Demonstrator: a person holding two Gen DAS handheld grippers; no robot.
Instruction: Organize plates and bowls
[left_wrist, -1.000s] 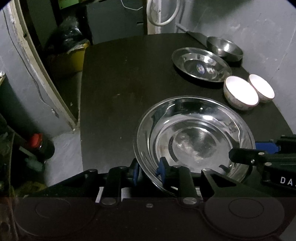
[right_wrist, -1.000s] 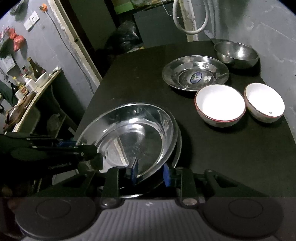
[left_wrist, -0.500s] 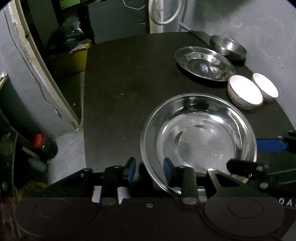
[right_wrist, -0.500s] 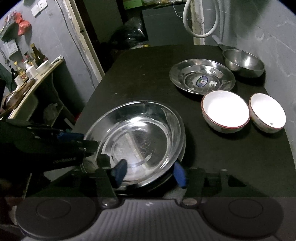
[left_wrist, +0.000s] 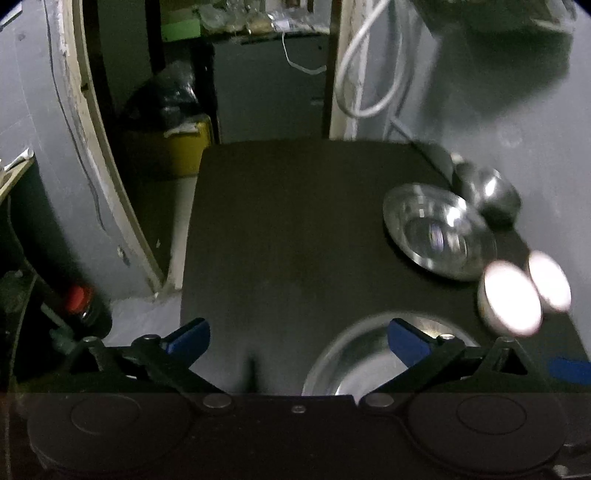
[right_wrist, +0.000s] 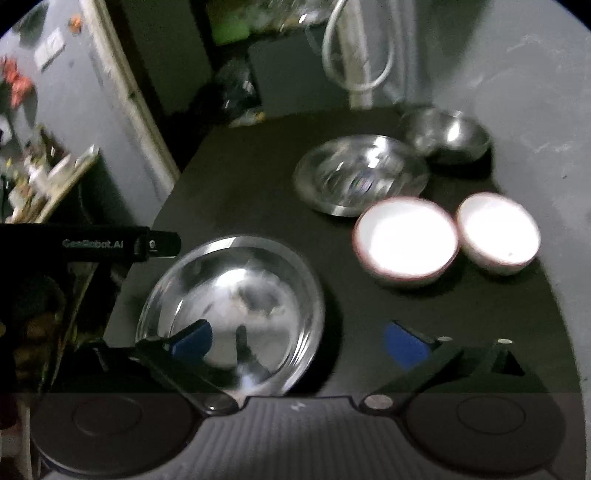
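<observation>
A large steel plate (right_wrist: 236, 295) lies flat on the black table (right_wrist: 258, 192) near its front edge. My right gripper (right_wrist: 298, 343) hovers over the plate's near rim, jaws opening wide, and the blue pads (right_wrist: 192, 339) touch nothing. My left gripper (left_wrist: 297, 339) is off the plate's (left_wrist: 351, 358) left side, jaws also opening, with only bare table between them. Further back stand a smaller steel plate (right_wrist: 362, 173), a steel bowl (right_wrist: 447, 136) and two white bowls (right_wrist: 406, 240) (right_wrist: 498, 232). The left gripper's body (right_wrist: 110, 243) shows at the left of the right wrist view.
A grey wall (right_wrist: 535, 110) runs along the table's right side and a white hose (left_wrist: 369, 74) hangs at the back. A door frame (left_wrist: 96, 166), a yellow bin (left_wrist: 184, 147) and a red-capped bottle (left_wrist: 77, 299) are left of the table.
Both grippers let go of the large plate's rim and spread wide. The left one pulled away to the left and rose, so the plate now sits low right in its view.
</observation>
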